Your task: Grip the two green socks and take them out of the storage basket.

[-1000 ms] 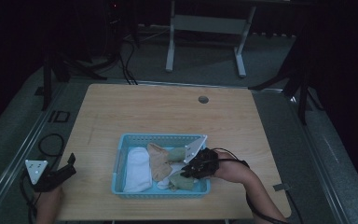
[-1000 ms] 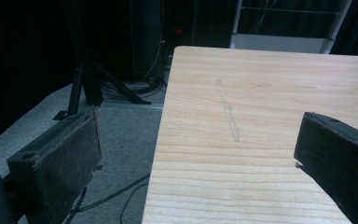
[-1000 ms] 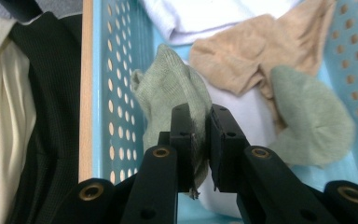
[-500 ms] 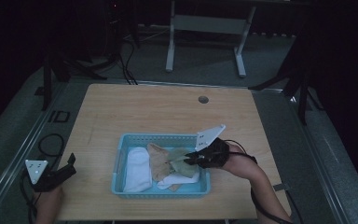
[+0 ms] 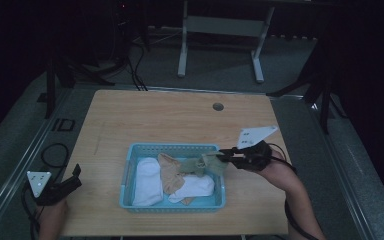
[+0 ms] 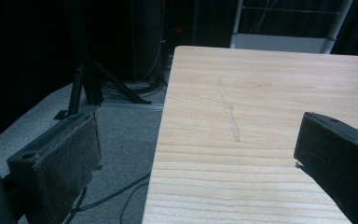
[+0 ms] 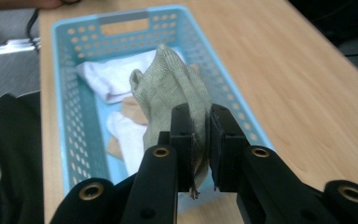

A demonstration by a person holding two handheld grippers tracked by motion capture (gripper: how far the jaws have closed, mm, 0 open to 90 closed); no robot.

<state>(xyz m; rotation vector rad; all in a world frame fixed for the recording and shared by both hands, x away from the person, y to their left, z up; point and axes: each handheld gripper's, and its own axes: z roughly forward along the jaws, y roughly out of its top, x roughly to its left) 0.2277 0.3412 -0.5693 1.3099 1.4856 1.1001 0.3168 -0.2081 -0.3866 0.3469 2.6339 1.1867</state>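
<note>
1 sock at a time here: our right gripper (image 7: 199,140) is pinching the green sock (image 7: 175,88) above the blue basket (image 5: 130,165). We'd lift it clear of the rim before swinging out. Left gripper (image 5: 62,186) sits wide open, holding nothing, at the table (image 5: 155,117) edge.

Dark room; grey carpet (image 5: 290,70); white stand (image 5: 220,30) behind wooden table (image 5: 155,120).

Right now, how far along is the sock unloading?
Done: nothing lies on the table yet. In hand: right claw is shut on the green sock, lifted above the blue basket. Left: two white socks and a tan one; left claw idle.
</note>
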